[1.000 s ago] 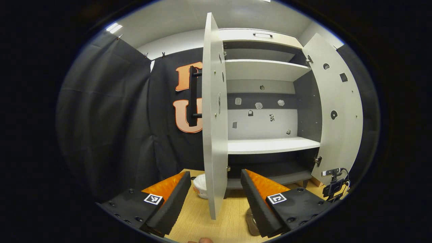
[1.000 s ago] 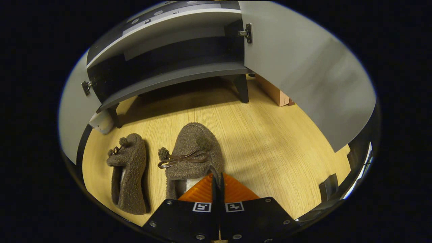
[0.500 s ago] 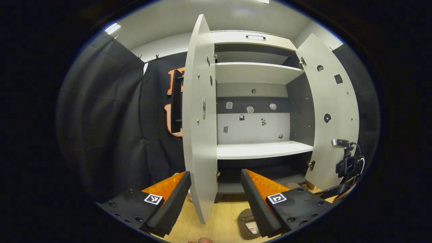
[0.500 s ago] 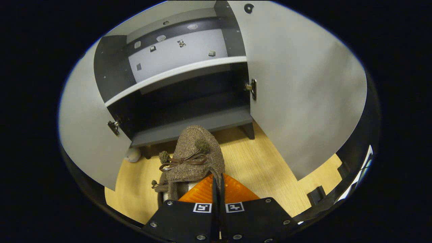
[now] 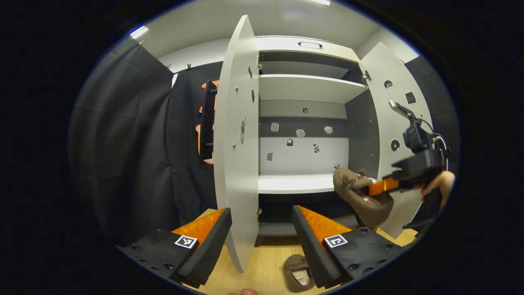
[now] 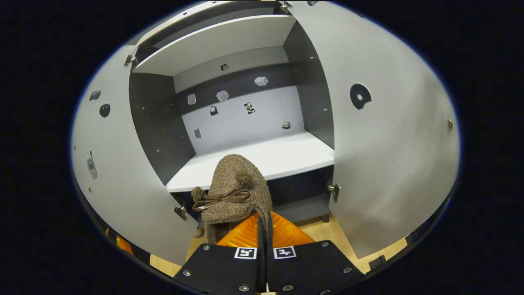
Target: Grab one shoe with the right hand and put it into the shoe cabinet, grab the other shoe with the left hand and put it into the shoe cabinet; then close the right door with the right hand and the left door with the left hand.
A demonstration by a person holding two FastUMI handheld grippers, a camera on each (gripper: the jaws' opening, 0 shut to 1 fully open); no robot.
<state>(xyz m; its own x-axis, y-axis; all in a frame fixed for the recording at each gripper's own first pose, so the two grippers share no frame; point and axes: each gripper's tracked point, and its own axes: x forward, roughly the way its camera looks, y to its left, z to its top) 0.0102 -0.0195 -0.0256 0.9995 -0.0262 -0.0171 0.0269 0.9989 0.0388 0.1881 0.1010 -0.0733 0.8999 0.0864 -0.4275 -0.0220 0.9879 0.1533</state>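
In the right gripper view, the heel of the held shoe point(image 6: 231, 192) is hidden behind the right gripper point(image 6: 264, 223). In the left gripper view, the second shoe point(image 5: 299, 276) on the floor is partly covered by the left gripper point(image 5: 262, 229). The small marks point(image 6: 223, 96) on the cabinet's far wall are too small to tell.

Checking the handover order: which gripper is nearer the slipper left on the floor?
Left. The left gripper hangs open just above the floor slipper; the right gripper is raised at the shelf, holding the other slipper.
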